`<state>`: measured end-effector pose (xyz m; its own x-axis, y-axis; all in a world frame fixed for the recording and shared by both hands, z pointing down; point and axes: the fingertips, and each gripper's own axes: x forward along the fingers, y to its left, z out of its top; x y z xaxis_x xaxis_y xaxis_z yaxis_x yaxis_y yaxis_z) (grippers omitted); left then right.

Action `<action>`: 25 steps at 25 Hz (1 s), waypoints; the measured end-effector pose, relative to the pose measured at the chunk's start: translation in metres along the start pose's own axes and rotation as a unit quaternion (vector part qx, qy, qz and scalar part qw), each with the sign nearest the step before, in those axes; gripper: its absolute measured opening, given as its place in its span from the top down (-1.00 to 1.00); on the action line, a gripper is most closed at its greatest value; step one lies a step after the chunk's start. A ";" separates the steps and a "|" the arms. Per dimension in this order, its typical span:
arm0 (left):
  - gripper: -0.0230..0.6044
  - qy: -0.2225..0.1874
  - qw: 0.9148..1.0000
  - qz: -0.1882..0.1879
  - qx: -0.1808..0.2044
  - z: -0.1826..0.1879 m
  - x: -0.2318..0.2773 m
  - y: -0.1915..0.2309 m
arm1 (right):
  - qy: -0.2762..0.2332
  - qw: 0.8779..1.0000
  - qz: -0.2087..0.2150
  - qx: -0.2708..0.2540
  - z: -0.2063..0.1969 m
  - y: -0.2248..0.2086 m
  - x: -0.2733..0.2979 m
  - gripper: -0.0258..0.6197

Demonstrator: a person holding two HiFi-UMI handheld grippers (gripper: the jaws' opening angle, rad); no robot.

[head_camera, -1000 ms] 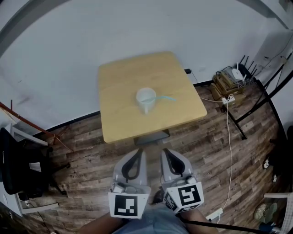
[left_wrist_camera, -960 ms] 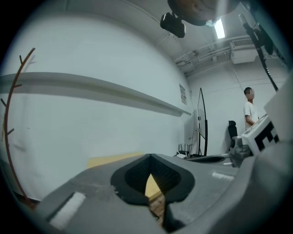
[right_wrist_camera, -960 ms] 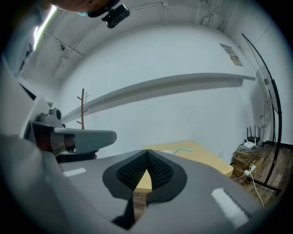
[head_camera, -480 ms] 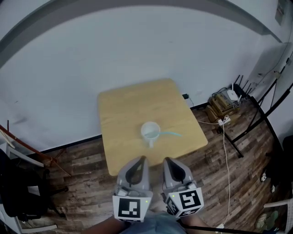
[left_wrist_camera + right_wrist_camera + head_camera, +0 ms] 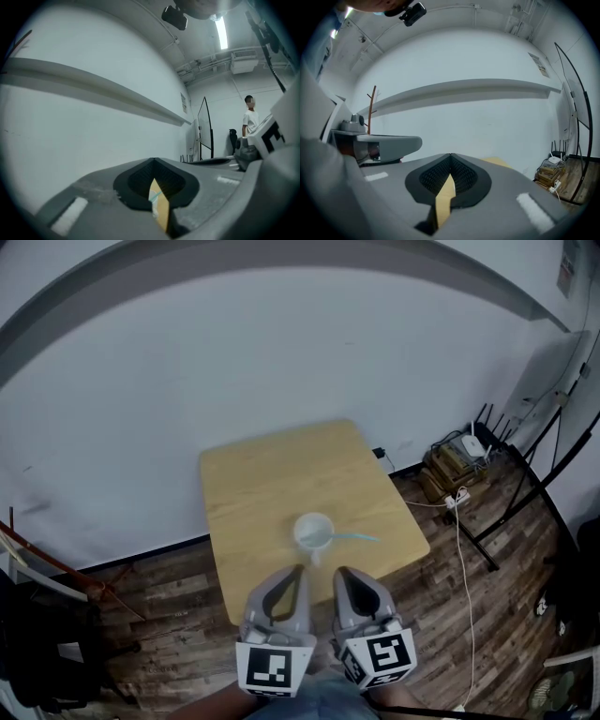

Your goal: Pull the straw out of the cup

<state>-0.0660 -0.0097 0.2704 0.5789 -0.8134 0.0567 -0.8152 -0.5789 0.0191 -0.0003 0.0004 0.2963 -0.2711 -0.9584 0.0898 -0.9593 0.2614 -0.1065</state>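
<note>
A: Tong state?
B: Left gripper (image 5: 297,570) and right gripper (image 5: 340,571) both have their jaws closed together and hold nothing.
A: Straw?
B: The straw (image 5: 358,538) sits in the cup (image 5: 313,530) on the table (image 5: 267,474), just beyond both tips.

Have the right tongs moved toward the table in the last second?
Yes. The right tongs advanced toward the table; their tips now overlap its near edge, short of the cup.

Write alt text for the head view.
A white cup with a pale blue straw leaning out to the right stands on a wooden table by a white wall. Below it, the left gripper and right gripper are held side by side, shut and empty, short of the cup.
</note>
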 end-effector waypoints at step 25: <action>0.86 0.066 0.997 0.019 -0.041 -0.038 0.089 -0.001 | 0.049 0.996 0.075 -0.004 -0.010 -0.052 0.057 0.90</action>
<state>-0.0144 -0.0800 0.3130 0.5442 -0.8174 0.1890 -0.8386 -0.5364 0.0953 0.0336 -0.0671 0.3171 -0.4175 -0.8927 0.1698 -0.9080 0.4022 -0.1175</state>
